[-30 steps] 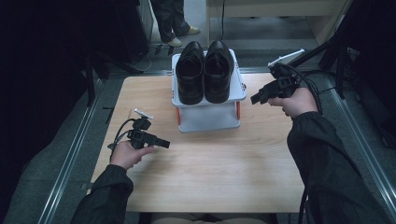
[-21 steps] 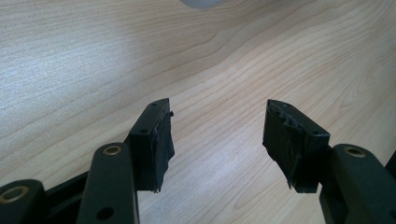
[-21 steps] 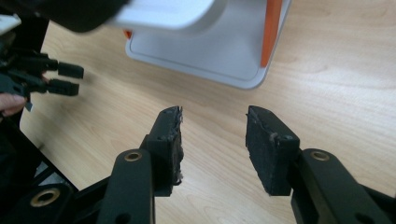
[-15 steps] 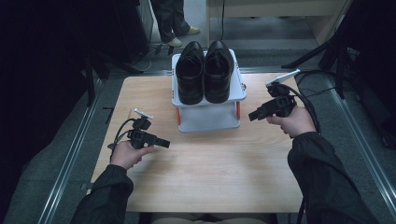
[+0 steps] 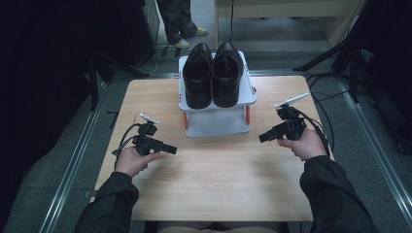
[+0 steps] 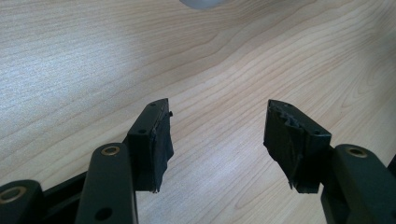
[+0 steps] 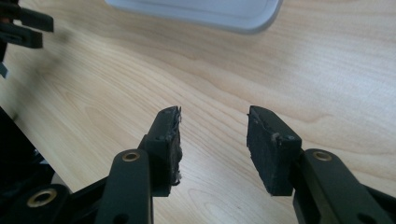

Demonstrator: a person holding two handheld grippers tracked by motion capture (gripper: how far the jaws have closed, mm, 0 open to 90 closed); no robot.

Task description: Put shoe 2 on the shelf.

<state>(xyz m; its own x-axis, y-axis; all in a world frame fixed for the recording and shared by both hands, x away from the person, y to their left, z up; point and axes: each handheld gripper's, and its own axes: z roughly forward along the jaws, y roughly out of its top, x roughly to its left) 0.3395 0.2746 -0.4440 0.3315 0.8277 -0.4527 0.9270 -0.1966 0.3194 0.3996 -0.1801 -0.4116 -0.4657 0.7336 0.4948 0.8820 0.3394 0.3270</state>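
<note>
Two black leather shoes (image 5: 213, 74) stand side by side on top of a small white two-tier rack (image 5: 216, 121) at the far middle of the wooden table (image 5: 214, 179). My left gripper (image 5: 171, 149) hovers over the table left of the rack, open and empty, its pads (image 6: 156, 140) spread over bare wood. To the right of the rack my right gripper (image 5: 263, 137) points toward the rack's lower shelf, open with nothing between its fingers (image 7: 268, 144). The rack's white edge (image 7: 196, 14) lies ahead of it.
A person's legs and feet (image 5: 182, 29) stand on the floor beyond the table. Black stand legs (image 5: 335, 53) and cables sit at the far right. Metal rails run along both sides of the table. In the right gripper view the left gripper (image 7: 21, 28) appears far left.
My right gripper has come down and toward me from beside the rack's top, now lower at the rack's right. The left gripper has stayed put.
</note>
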